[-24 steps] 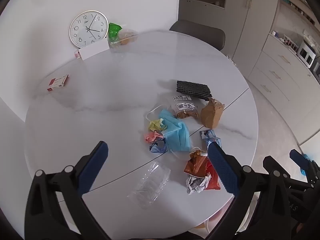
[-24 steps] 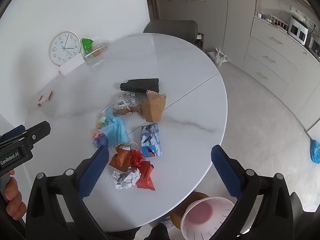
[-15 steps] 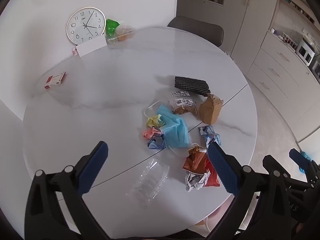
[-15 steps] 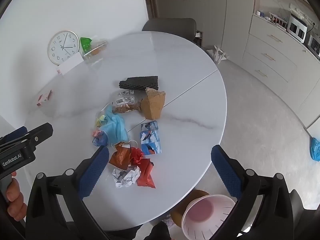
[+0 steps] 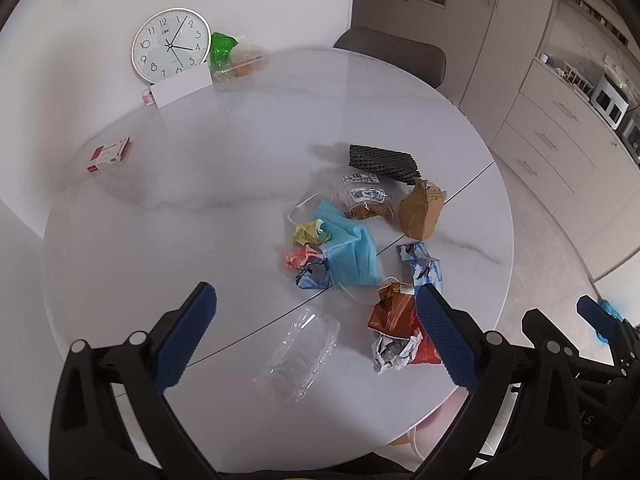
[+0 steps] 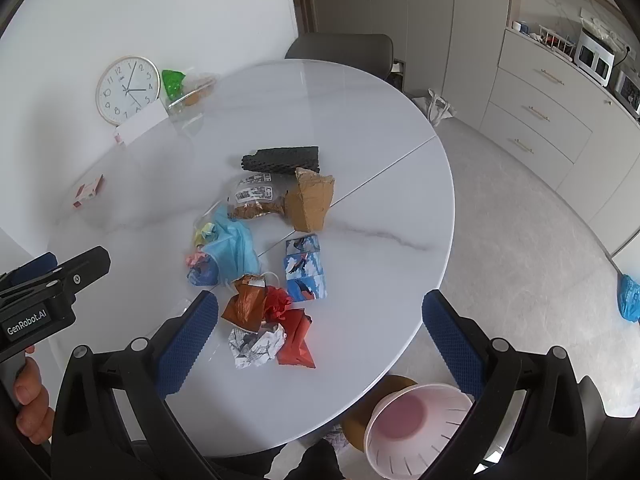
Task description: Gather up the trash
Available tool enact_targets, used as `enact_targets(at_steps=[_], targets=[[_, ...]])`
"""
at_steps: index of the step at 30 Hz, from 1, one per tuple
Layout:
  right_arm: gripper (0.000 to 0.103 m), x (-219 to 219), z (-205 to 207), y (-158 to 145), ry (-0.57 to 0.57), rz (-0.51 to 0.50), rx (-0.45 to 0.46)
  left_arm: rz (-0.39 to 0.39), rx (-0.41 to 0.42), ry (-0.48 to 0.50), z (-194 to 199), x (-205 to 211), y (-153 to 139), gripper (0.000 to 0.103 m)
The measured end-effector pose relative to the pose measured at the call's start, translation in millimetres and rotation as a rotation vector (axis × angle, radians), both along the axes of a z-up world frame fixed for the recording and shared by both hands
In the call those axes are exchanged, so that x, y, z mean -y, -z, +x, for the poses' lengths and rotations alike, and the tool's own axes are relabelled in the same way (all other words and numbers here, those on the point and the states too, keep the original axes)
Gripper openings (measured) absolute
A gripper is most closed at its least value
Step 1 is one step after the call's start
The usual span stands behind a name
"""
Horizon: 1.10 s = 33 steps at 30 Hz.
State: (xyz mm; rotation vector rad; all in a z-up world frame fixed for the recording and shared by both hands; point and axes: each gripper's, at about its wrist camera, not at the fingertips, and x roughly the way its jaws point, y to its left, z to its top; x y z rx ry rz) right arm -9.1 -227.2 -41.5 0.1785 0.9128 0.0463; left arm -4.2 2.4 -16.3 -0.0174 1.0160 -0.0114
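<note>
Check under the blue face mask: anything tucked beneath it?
A dark blue wrapper pokes out under the blue face mask's lower left edge; yellow and pink wads sit beside it. Anything fully beneath is hidden.

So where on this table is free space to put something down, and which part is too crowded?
The table is bare along its right side, right of the brown paper bag and blue printed carton. A wide free patch also lies between the clock, the red-and-white box and the blue mask. The middle trash pile is crowded.
</note>
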Motion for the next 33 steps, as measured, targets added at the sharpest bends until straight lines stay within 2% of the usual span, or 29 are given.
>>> enact_targets(at_steps=[33], targets=[[0.101,-17.7,0.8,-1.5,-0.017,-0.025,-0.017,-0.013,-0.019,-0.003,0.7,-13.2,0.0,0.095]])
